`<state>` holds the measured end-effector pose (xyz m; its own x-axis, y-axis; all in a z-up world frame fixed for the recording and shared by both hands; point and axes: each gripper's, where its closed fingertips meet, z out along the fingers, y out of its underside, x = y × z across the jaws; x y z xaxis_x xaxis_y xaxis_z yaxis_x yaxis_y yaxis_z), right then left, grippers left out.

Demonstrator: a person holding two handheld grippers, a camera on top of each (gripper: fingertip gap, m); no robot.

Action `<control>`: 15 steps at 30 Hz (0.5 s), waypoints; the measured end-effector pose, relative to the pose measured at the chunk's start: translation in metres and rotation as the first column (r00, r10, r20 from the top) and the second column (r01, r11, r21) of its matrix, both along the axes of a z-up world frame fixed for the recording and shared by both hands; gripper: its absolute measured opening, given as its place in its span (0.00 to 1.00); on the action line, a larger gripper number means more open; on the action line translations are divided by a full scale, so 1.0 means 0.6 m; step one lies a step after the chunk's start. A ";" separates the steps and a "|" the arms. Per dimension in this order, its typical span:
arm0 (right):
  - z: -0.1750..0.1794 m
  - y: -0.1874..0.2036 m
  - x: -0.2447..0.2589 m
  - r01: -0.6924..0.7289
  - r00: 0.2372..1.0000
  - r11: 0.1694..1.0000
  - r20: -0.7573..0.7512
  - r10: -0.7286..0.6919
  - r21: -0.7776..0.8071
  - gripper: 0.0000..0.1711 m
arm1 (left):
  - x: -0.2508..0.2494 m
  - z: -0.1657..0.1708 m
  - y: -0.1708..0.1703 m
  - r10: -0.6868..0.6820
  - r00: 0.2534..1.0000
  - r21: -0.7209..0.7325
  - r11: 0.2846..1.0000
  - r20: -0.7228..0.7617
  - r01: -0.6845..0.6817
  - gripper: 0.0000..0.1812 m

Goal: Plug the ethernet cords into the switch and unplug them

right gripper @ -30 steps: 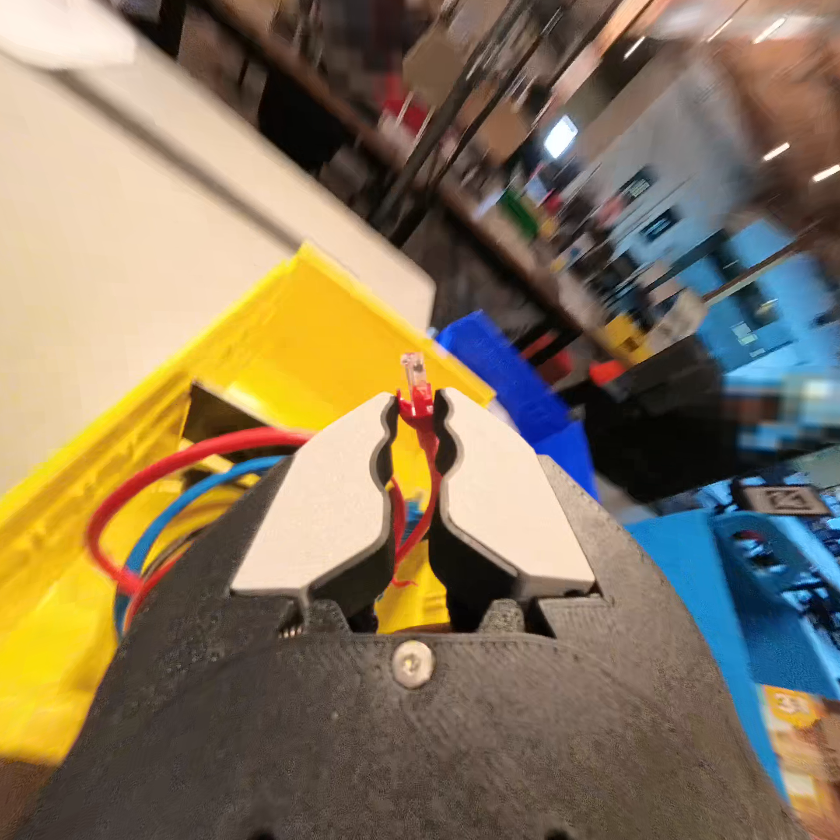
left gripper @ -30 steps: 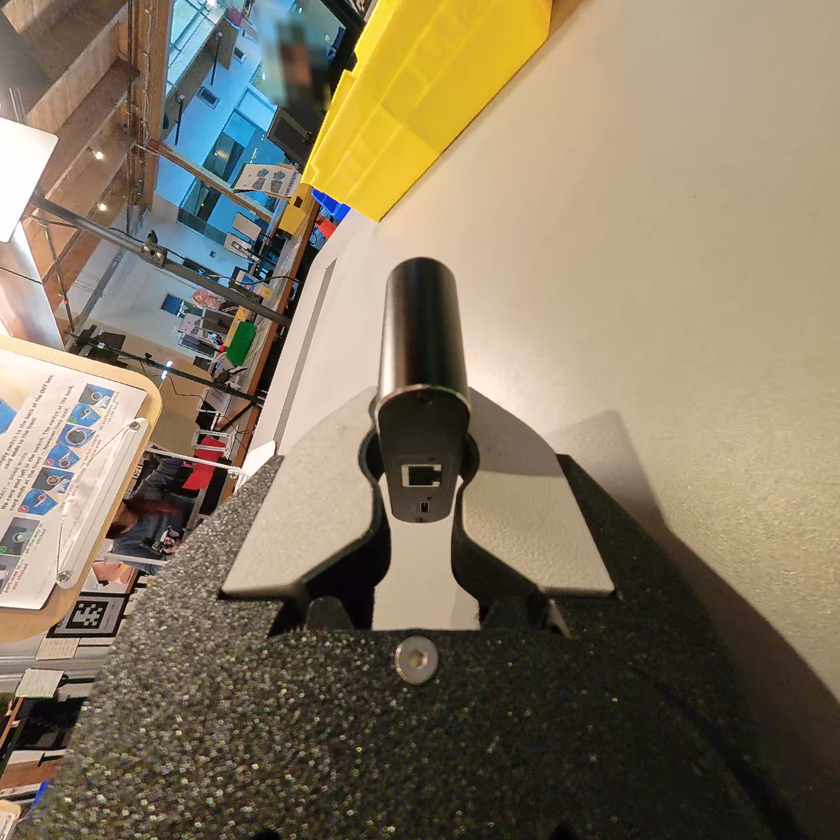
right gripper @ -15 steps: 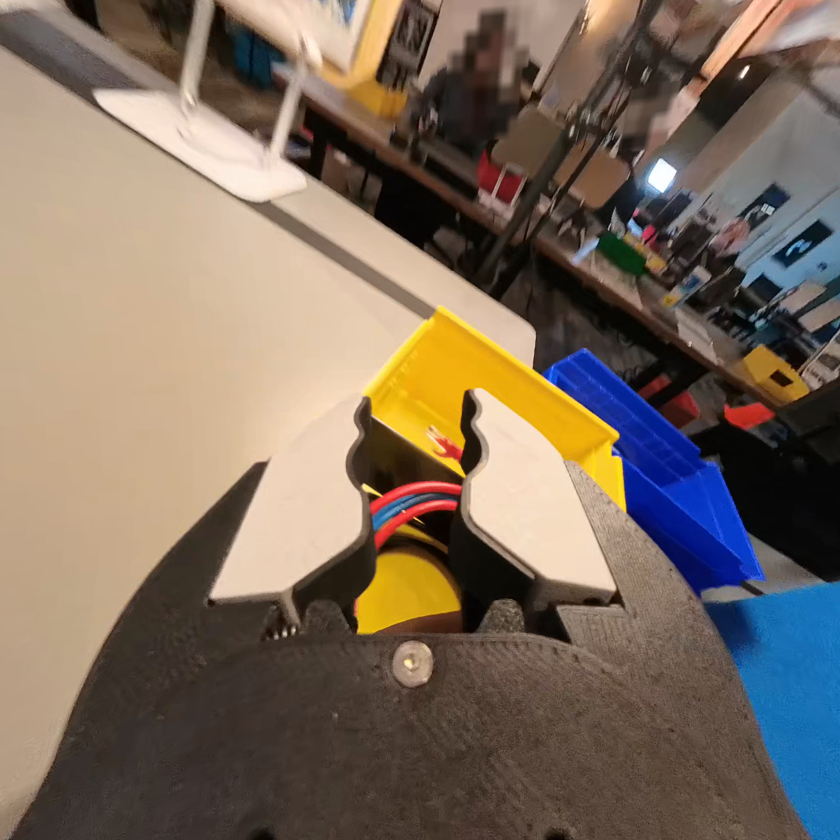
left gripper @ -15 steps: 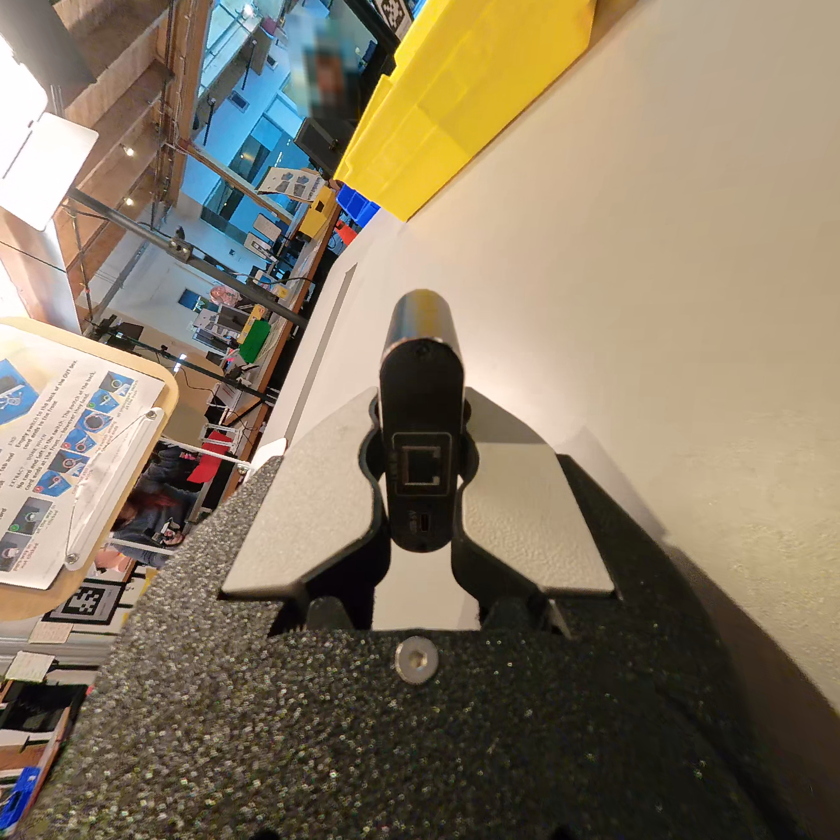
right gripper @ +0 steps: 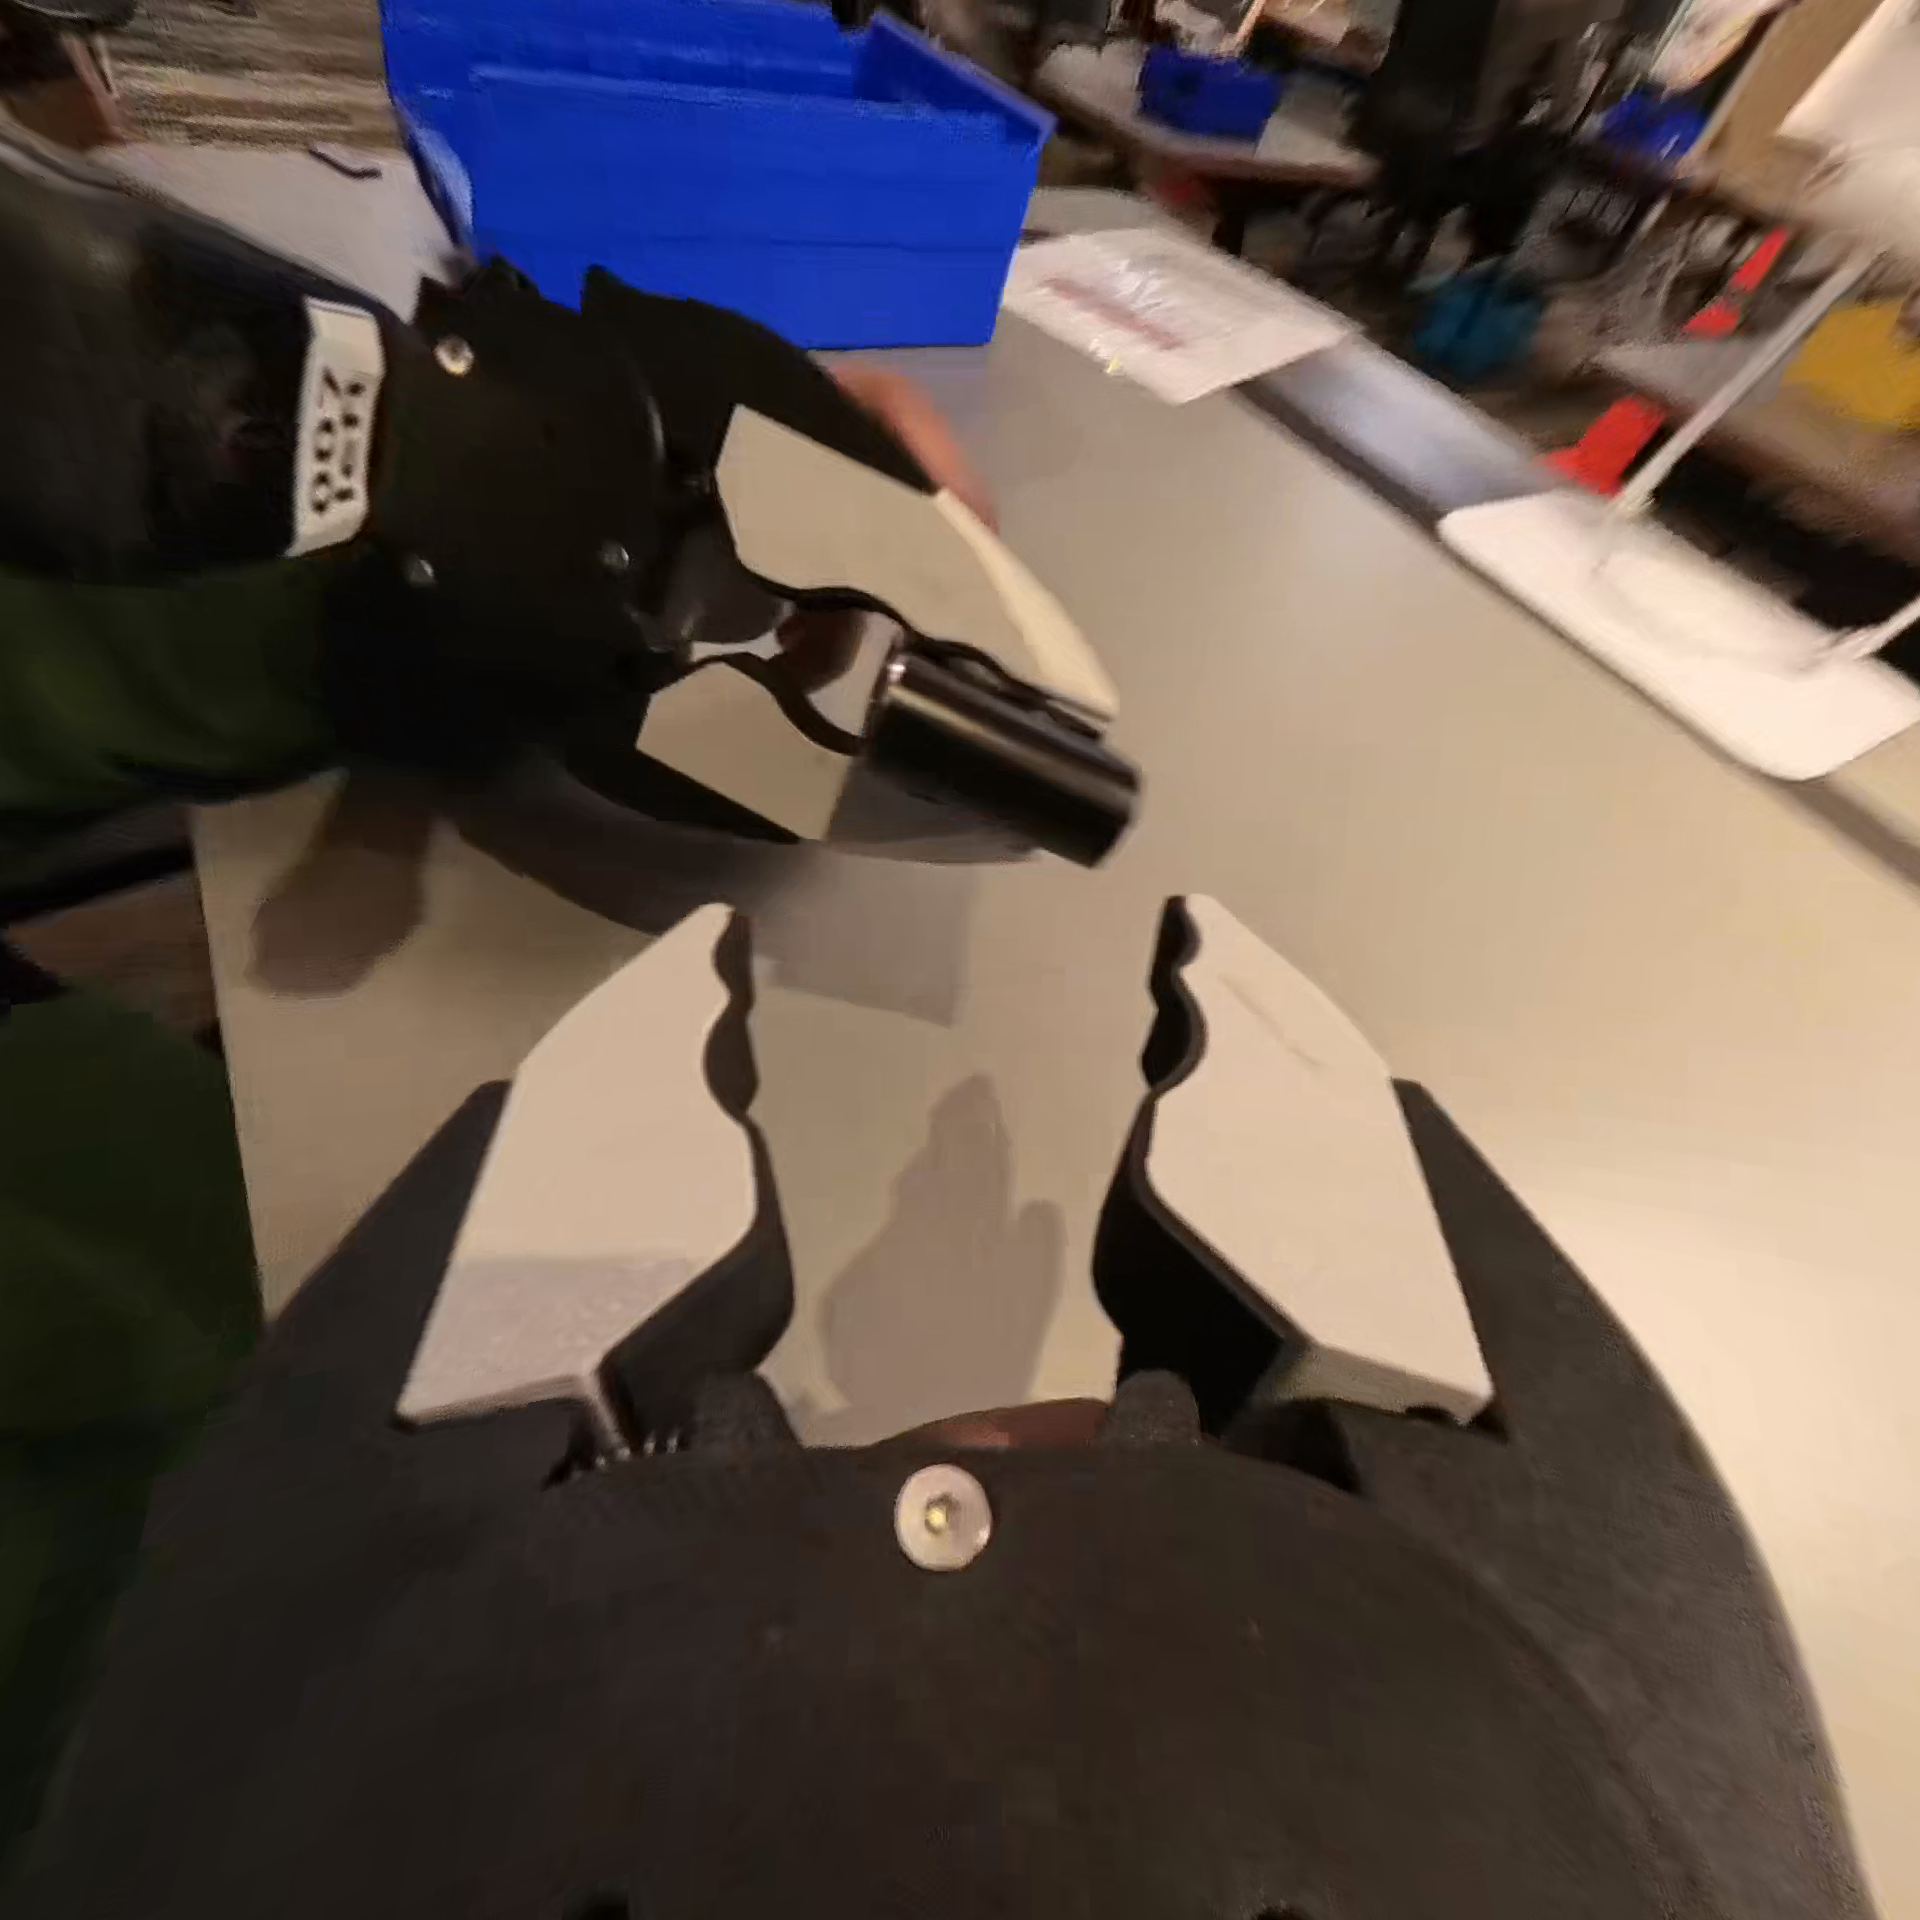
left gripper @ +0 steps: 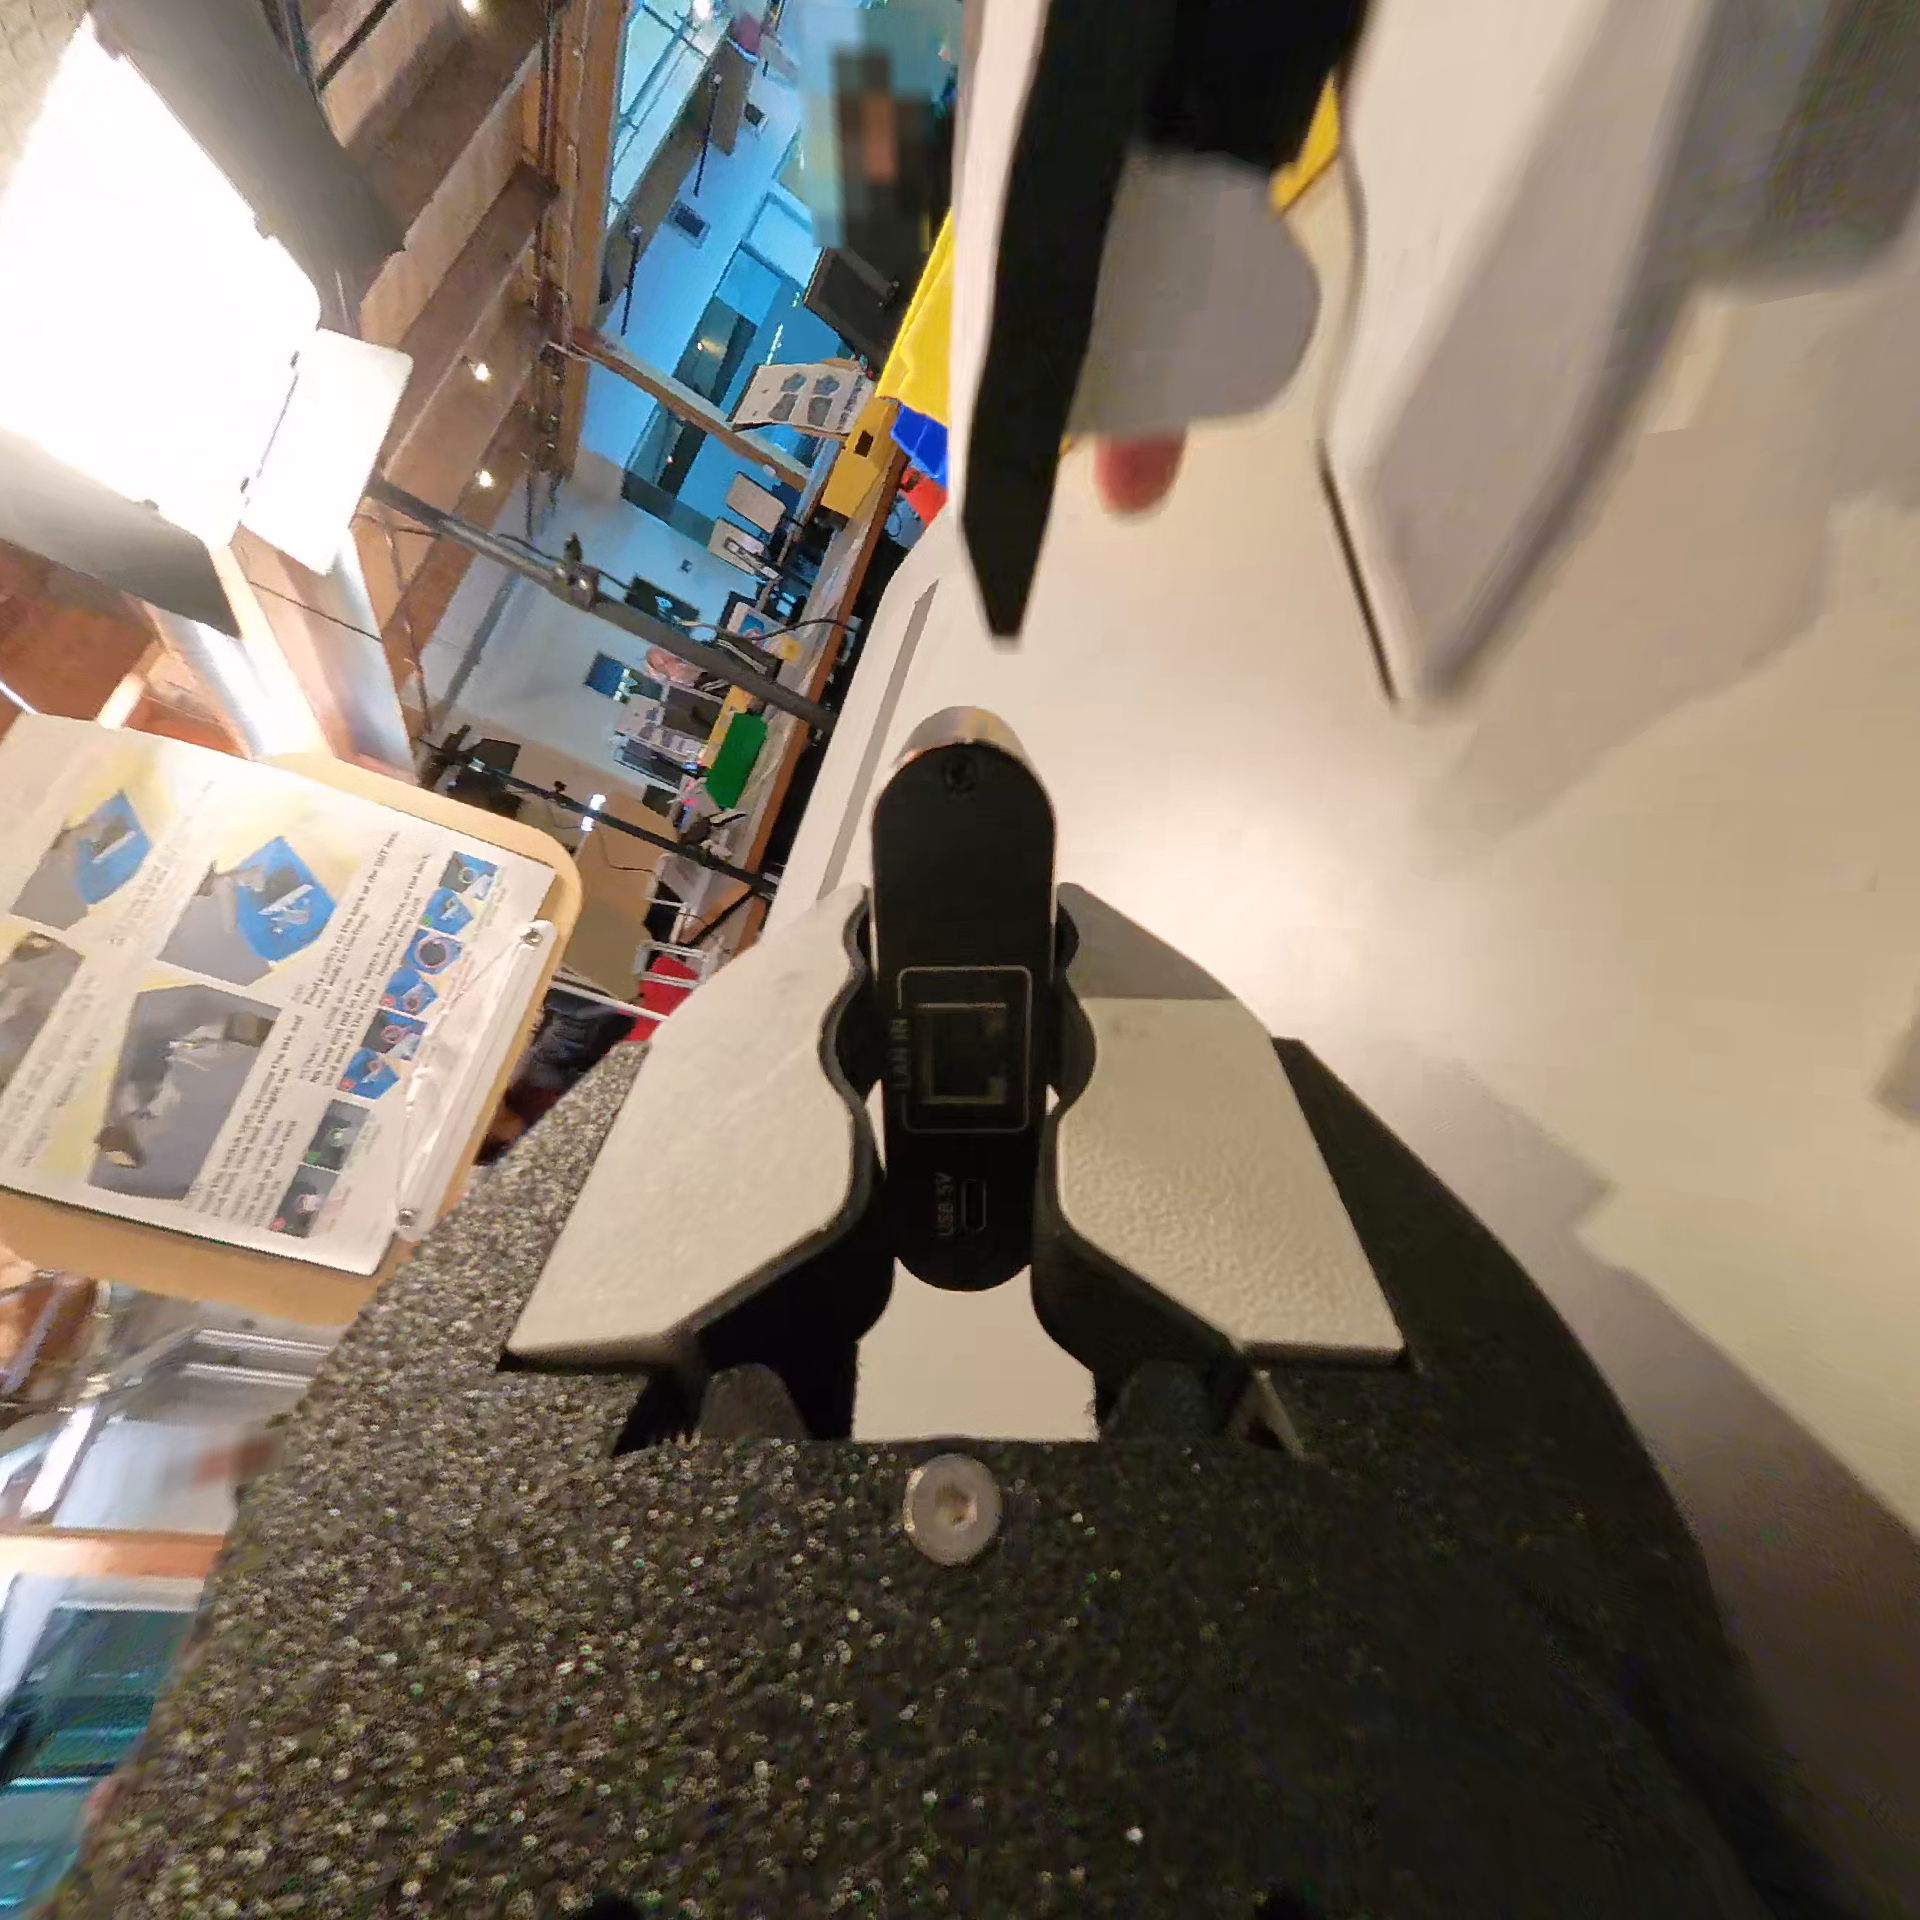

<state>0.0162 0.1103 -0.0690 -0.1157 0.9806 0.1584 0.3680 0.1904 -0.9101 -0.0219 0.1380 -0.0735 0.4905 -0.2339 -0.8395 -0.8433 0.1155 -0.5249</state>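
My left gripper [left gripper: 961, 914] is shut on the black switch [left gripper: 966, 1039] and holds it above the pale table [left gripper: 1558, 1039]. The switch's end face with the ethernet port faces the camera. In the right wrist view the left gripper [right gripper: 966, 748] shows at the upper left with the switch [right gripper: 1039, 779] sticking out towards the right. My right gripper [right gripper: 951, 966] is open and empty, just below the switch's free end. Its blurred fingers [left gripper: 1184, 301] show at the top of the left wrist view. No ethernet cord is in view.
A blue bin [right gripper: 727, 156] stands at the table's far side, with a bagged paper [right gripper: 1174, 301] beside it. A white lamp base [right gripper: 1662, 623] sits at the right. A yellow bin [left gripper: 920, 343] and an instruction board [left gripper: 260, 987] show in the left wrist view. The gap from one gripper's tips to the other's is roughly 5 centimeters.
My right gripper let go of the red cord at the yellow bin, opened wide and swung over to the left gripper. The left gripper tilted the switch so its port end faces the camera.
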 end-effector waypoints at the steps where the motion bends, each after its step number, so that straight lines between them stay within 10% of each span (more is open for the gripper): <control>1: -0.016 -0.007 -0.013 0.011 1.000 1.000 0.022 -0.010 -0.026 0.49 | 0.003 0.000 0.000 -0.001 1.000 0.012 1.000 -0.031 0.002 0.15; 15: -0.035 0.011 -0.016 0.080 0.997 0.990 0.004 -0.080 -0.113 0.36 | 0.046 -0.027 0.005 -0.025 0.954 0.066 0.997 -0.298 0.047 0.16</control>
